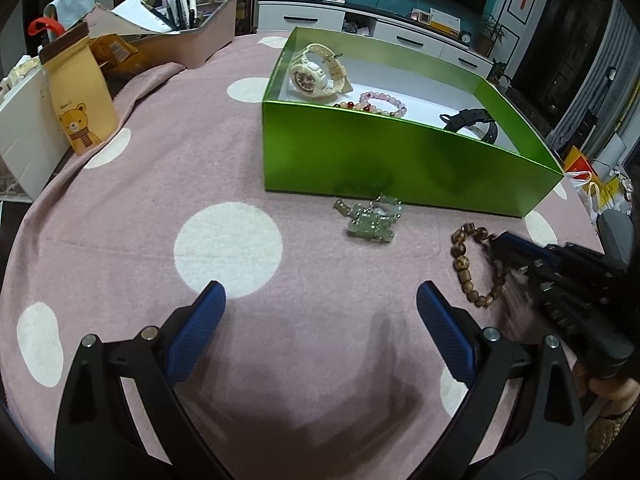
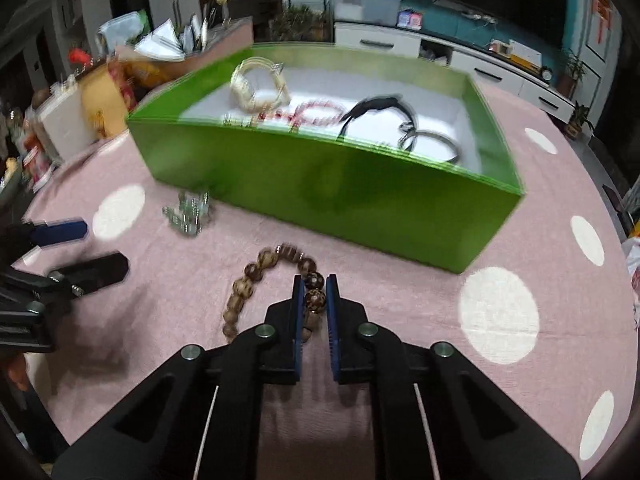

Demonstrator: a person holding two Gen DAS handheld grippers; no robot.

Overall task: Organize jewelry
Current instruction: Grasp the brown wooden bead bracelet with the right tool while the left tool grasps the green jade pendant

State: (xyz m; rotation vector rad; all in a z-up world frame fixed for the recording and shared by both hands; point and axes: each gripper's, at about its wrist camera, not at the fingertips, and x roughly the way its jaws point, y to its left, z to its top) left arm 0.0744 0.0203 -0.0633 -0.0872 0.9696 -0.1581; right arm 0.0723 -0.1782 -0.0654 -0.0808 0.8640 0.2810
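Right gripper (image 2: 314, 288) was pinched on the wooden bead bracelet (image 2: 276, 280): two dark speckled beads sat between the blue pads, jaws nearly together with the beads filling the gap. The rest of the strand looped out forward and to the left of the fingertips, lying on the pink polka-dot cloth (image 2: 400, 280), just in front of the green box (image 2: 320, 196). Whether the pinched part was lifted off the cloth could not be told (right wrist view blurred).

Left wrist view confirmed it: the bracelet (image 1: 466, 264) lay on the cloth (image 1: 160, 200) with the right gripper (image 1: 496, 242) touching its far right side.

Left gripper (image 1: 320, 296) was spread wide, nothing between its pads, hovering over bare cloth well short of the jewelry. Seen from the right wrist, it (image 2: 86, 248) sat off to the left, apart from the bracelet.

A pale green linked bracelet (image 1: 372, 218) lay on the cloth just in front of the box's near wall (image 1: 400, 164), between the two grippers (also visible at (image 2: 188, 210), blurred).

Inside the box: a cream watch (image 1: 316, 72) at far left, a pink bead bracelet (image 1: 384, 104) mid, a black watch strap (image 1: 472, 120) to the right, and a thin metal bangle (image 2: 434, 144) near the right front corner.
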